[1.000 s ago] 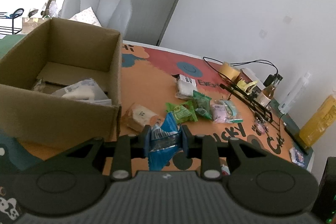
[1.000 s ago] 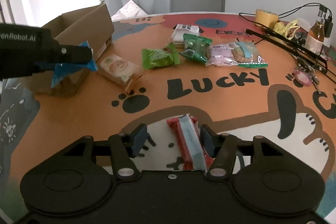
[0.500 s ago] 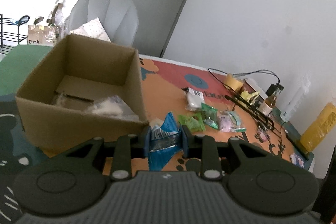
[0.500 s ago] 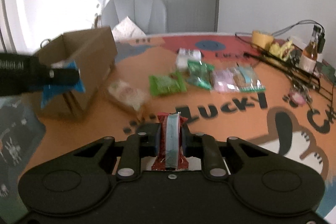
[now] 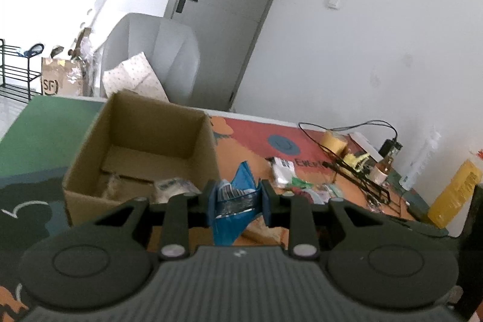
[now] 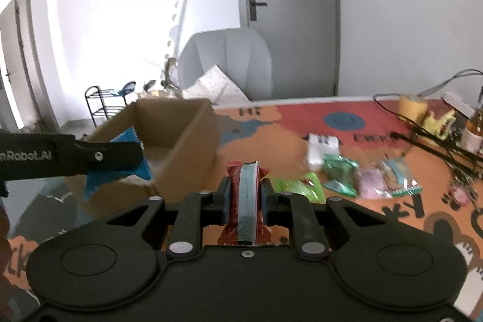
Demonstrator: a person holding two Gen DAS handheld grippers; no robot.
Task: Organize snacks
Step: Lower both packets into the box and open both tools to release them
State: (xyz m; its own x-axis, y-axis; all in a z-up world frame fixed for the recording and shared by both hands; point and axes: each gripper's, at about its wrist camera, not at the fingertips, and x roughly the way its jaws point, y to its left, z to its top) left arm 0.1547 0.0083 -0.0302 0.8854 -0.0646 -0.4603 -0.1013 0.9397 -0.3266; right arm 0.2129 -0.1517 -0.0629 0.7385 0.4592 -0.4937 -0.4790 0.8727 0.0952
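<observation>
Two snack packs are up off the counter (image 6: 302,122) right now, one in each hand-held gripper. Left hand-held gripper (image 5: 237,202) is clamped on a crinkly blue packet (image 5: 234,210), and in the right wrist view you can see that packet (image 6: 129,159) hanging at about 9 o'clock, right at the near edge of the open cardboard box (image 6: 187,147). Right hand-held gripper (image 6: 244,198) is squeezed tight on a red packet with a pale blue stripe (image 6: 246,201), held upright, with the box off at roughly 11 o'clock from it.

Box (image 5: 135,159) already has a few wrapped bits lying on its floor. Rest of the snacks are scattered on the counter around 2 o'clock in the right view: white pack (image 6: 321,148), green packets (image 6: 339,174), a pinkish one (image 6: 369,181). Grey chair (image 6: 226,62) sits behind the counter, tape roll (image 6: 412,107) and cables at the far right.
</observation>
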